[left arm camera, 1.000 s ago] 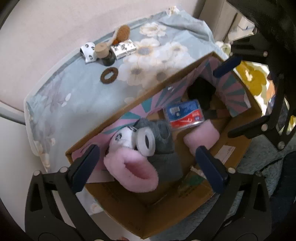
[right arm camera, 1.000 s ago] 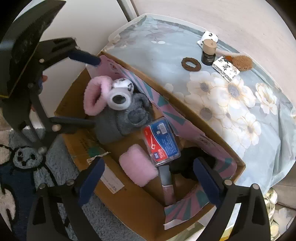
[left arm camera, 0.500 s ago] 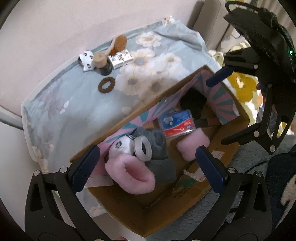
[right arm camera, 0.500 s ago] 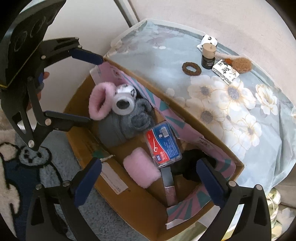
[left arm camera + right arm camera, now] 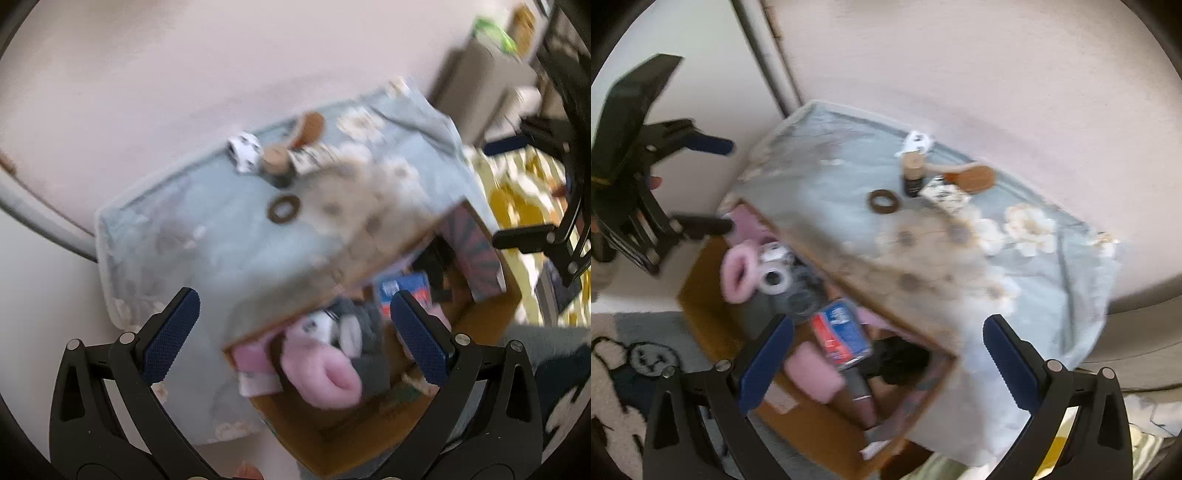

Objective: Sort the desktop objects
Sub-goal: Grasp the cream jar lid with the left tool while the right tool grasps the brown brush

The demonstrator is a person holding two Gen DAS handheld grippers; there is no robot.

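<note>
Both views are motion-blurred. A cardboard box (image 5: pixel 491 325) (image 5: pixel 812 424) stands on the floor beside a small table with a floral cloth (image 5: pixel 207 236) (image 5: pixel 827 177). In the box lie a pink fluffy item (image 5: pixel 325 373) (image 5: pixel 738 273), a tape roll (image 5: pixel 774 280), a grey fluffy item (image 5: pixel 369 332), and a blue and red pack (image 5: pixel 402 288) (image 5: pixel 842 332). On the table stand a brown ring (image 5: pixel 283 209) (image 5: pixel 882 201), a small corked bottle (image 5: pixel 277 166) (image 5: pixel 913 173), a brush (image 5: pixel 310 127) (image 5: pixel 971 177) and a white patterned roll (image 5: pixel 243 149) (image 5: pixel 918 142). My left gripper (image 5: pixel 295 332) and right gripper (image 5: pixel 886 358) are open and empty, raised above the box.
A pale wall rises behind the table. A grey rug with a panda pattern (image 5: pixel 646 362) covers the floor left of the box. Yellow flowered fabric (image 5: pixel 517 199) lies beyond the box. The other gripper shows in each view, right (image 5: pixel 546 184) and left (image 5: pixel 683 184).
Both grippers have lifted and swung away from the box toward the table. The box now sits lower in both views. Nothing was taken hold of.
</note>
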